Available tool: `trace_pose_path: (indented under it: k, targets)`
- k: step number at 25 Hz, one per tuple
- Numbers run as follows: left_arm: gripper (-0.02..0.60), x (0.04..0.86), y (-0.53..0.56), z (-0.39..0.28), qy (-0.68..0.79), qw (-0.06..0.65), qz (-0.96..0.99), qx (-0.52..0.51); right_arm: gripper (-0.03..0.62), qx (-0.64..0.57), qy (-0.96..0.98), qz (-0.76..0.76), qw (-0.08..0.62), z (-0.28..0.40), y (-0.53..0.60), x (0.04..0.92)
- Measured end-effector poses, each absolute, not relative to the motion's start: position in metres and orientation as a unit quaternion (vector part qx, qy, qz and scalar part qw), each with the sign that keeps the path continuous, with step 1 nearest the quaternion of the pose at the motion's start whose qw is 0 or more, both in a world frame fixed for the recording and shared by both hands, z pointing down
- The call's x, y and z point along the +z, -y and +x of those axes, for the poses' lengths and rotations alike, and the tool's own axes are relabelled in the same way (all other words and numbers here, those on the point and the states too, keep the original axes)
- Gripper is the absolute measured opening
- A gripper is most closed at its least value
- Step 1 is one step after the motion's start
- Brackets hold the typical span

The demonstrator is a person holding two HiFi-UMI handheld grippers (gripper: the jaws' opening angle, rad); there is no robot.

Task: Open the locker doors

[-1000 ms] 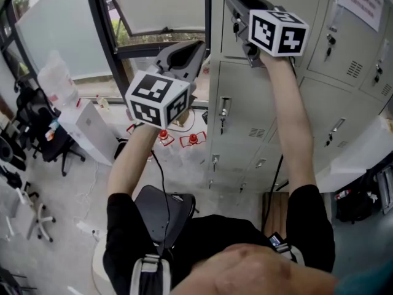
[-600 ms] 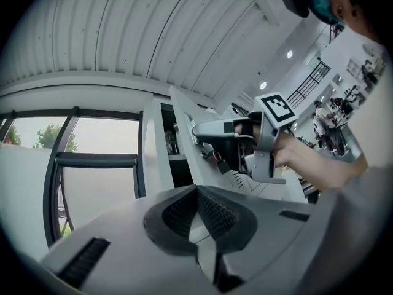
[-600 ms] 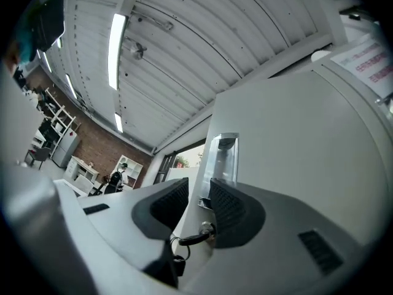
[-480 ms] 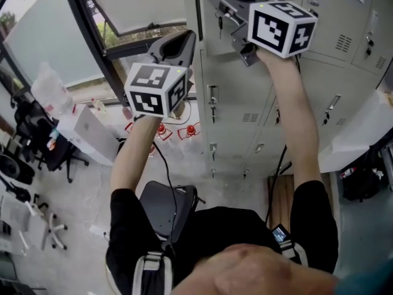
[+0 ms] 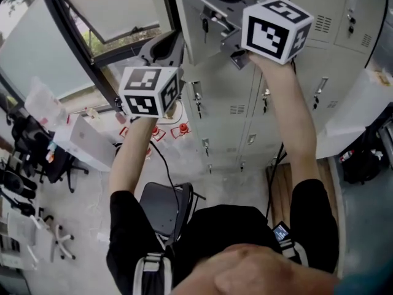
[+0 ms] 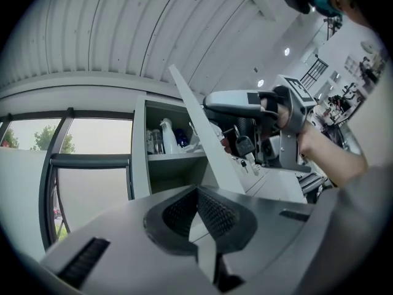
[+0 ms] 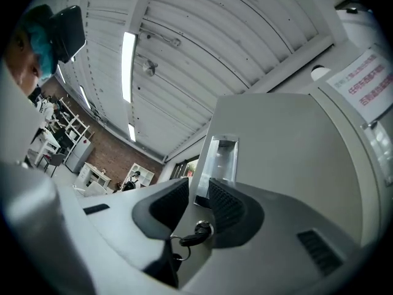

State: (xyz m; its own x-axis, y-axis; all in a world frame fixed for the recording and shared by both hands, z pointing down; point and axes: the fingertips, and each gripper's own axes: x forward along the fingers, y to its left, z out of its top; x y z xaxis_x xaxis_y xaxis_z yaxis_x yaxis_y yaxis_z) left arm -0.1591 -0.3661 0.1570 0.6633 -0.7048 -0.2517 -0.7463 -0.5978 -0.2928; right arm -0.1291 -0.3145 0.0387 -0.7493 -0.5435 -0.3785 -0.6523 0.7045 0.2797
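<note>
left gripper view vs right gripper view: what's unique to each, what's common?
Only the left gripper view: the open compartment with bottles on its shelf, the window, the left tool with jaws together and empty, and the right tool seen from outside.
Only the right gripper view: that tool's jaws closed on the recessed handle, the key in the lock below it, and a paper notice.
Both: the open locker door and the ribbed ceiling.
</note>
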Motion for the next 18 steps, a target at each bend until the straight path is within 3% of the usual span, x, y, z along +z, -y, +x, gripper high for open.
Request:
trace_pose_path:
  k: [18]
  targets:
    - [0.011,0.170,0.290,-0.046,-0.301,0.184,-0.932,0.088,0.107,0.269,-0.877,-0.369,0.148,-0.028,0.227,0.065]
